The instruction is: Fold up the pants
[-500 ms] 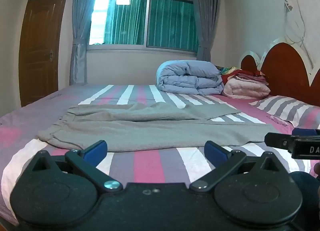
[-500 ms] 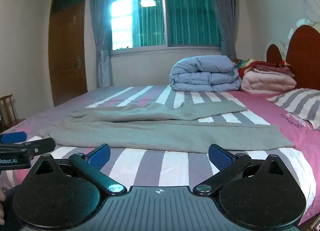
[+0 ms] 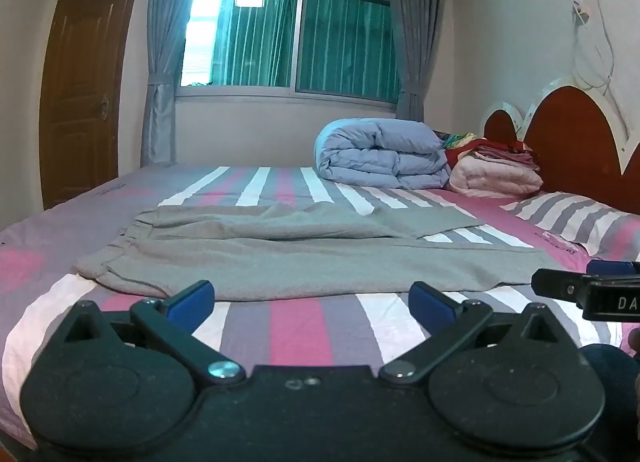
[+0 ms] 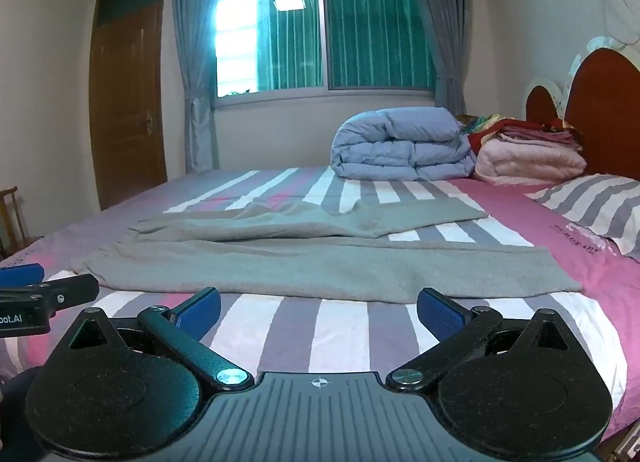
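Grey pants [image 3: 304, 262] lie spread flat across the striped bed [image 3: 296, 326], waist at the left, legs running right; they also show in the right wrist view [image 4: 320, 262]. My left gripper [image 3: 312, 298] is open and empty, hovering just short of the pants' near edge. My right gripper [image 4: 318, 308] is open and empty, also just short of the near edge. The right gripper's tip shows at the right edge of the left wrist view [image 3: 576, 288]. The left gripper's tip shows at the left edge of the right wrist view [image 4: 48, 290].
A folded blue duvet [image 3: 380, 153] and a pink blanket pile [image 3: 496, 177] lie at the bed's far side near the headboard [image 3: 572, 149]. A striped pillow [image 3: 576, 221] lies at right. A door [image 3: 80, 93] and window [image 3: 288, 33] stand behind.
Both grippers have edged slightly forward toward the pants' near edge. The pants have not moved.
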Tool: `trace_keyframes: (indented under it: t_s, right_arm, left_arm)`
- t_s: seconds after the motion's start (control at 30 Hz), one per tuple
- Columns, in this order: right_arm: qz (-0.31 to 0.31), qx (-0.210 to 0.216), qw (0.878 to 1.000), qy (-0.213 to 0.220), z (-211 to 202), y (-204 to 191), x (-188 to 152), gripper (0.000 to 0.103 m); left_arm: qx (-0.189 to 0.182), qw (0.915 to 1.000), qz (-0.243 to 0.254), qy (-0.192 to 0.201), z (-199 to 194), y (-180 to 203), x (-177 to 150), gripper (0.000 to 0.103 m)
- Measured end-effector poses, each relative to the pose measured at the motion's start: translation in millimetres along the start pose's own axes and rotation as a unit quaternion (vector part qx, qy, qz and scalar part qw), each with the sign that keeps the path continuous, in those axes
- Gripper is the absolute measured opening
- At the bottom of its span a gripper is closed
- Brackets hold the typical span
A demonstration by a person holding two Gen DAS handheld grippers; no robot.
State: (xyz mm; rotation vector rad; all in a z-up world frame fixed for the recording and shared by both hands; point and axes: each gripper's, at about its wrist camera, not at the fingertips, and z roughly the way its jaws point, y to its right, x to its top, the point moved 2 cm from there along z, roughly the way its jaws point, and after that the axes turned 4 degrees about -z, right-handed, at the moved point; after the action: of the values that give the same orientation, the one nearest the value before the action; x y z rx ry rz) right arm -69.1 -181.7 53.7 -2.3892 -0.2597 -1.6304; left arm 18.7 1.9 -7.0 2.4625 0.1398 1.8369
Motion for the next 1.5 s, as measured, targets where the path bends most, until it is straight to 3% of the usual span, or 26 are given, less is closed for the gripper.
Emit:
trace_keyframes:
  t_s: [1.5]
  right_arm:
    - [-0.003,-0.002,1.0,-0.001,0.3,1.8,-3.1,0.103]
  left_arm:
    - [0.001,1.0,0.0,-0.005,2.6,-2.0,-1.1,0.097]
